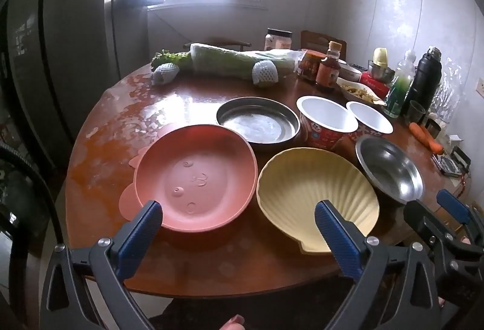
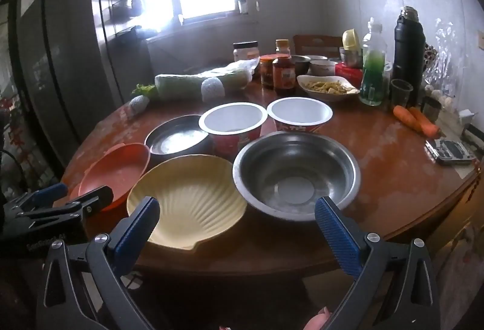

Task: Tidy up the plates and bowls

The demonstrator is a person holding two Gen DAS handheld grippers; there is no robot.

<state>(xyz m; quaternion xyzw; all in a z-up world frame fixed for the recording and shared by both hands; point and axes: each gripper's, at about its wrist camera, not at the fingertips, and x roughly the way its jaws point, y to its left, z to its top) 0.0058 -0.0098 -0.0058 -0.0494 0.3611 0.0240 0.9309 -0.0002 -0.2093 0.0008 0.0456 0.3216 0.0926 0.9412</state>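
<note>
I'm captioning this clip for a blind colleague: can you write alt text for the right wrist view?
An open right gripper hovers at the edge of a round wooden table, facing a cream shell-shaped plate and a stainless steel bowl. Behind stand two paper noodle cups, a round steel pan and a pink plate.

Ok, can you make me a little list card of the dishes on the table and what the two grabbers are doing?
front row: pink plate, yellow shell bowl, steel bowl
back row: steel pan, two red paper cups
stacked: nothing yet, all side by side
table: round, brown
left gripper: open, empty, near the pink plate
right gripper: open, empty, near the shell bowl and steel bowl
</note>
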